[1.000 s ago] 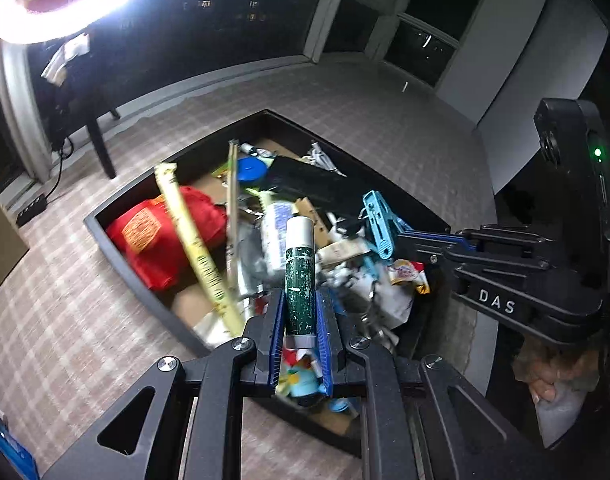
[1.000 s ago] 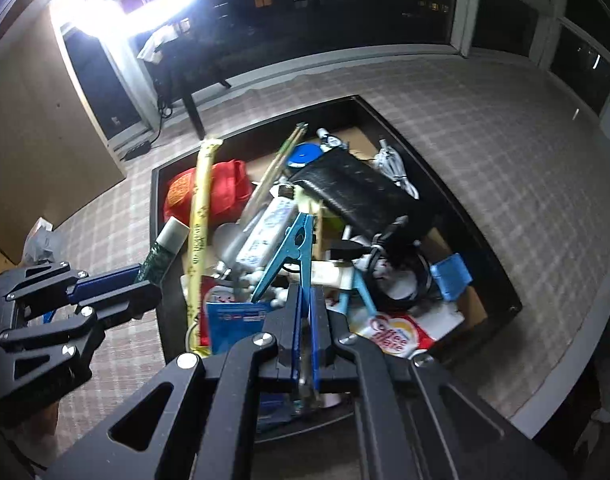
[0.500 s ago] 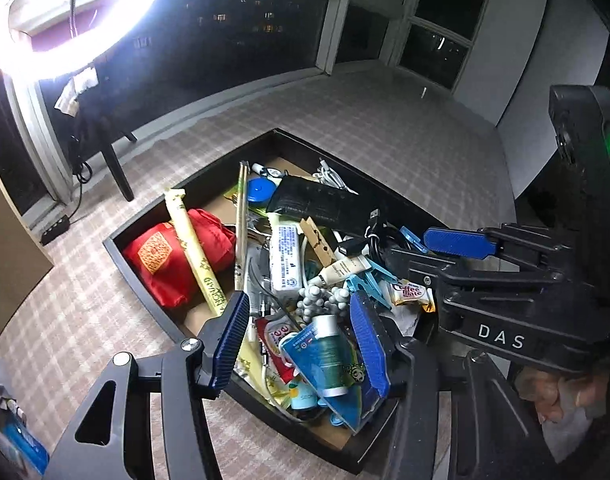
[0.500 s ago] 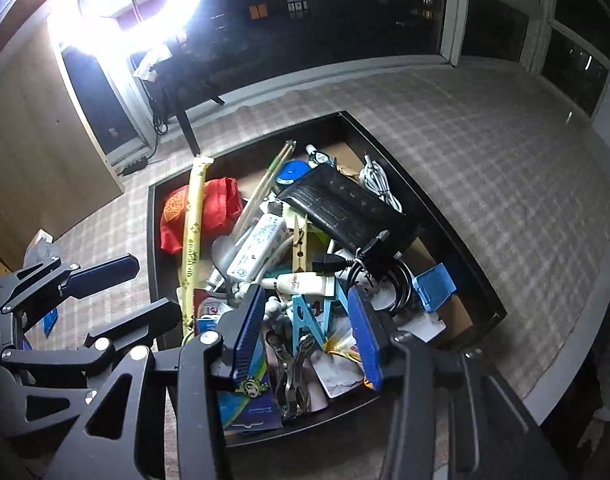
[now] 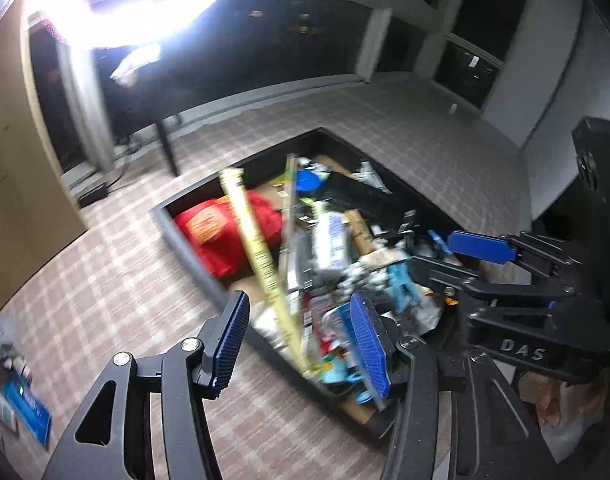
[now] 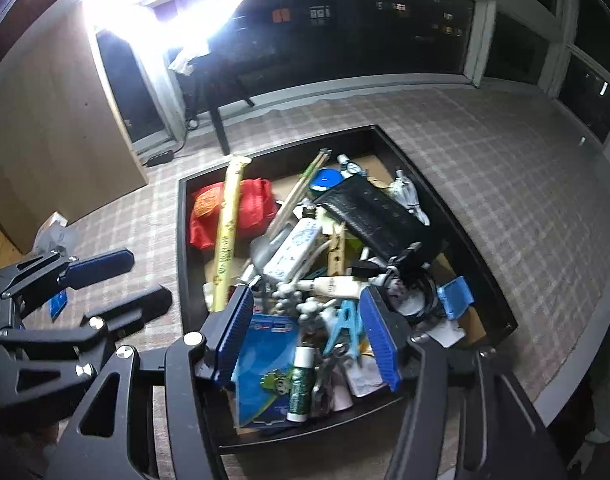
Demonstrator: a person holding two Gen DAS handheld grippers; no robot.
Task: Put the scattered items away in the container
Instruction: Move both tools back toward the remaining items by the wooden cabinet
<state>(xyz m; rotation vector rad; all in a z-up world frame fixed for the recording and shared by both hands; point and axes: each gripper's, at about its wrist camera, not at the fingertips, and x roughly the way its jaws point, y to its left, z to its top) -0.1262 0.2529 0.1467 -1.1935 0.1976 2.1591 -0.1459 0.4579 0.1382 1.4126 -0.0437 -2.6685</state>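
Both tools, left tool (image 5: 301, 344) and right tool (image 6: 305, 340), gape wide and empty, jaws just opened; the overfilled black tray (image 6: 183, 240) risks spilling its heaped clutter.

One black container (image 6: 182, 240) holds one red pouch (image 6: 251, 210), one long yellow packet (image 6: 228, 224), one black case (image 6: 369, 212), one green-and-white tube (image 6: 302, 380) and two blue clothespins (image 6: 347, 324), one at its 5 o'clock corner.

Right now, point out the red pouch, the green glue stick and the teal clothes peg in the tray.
red pouch (image 6: 255, 204): right wrist view, on its bare right half.
green glue stick (image 6: 301, 384): right wrist view, mid-barrel.
teal clothes peg (image 6: 347, 326): right wrist view, on its upper arm.
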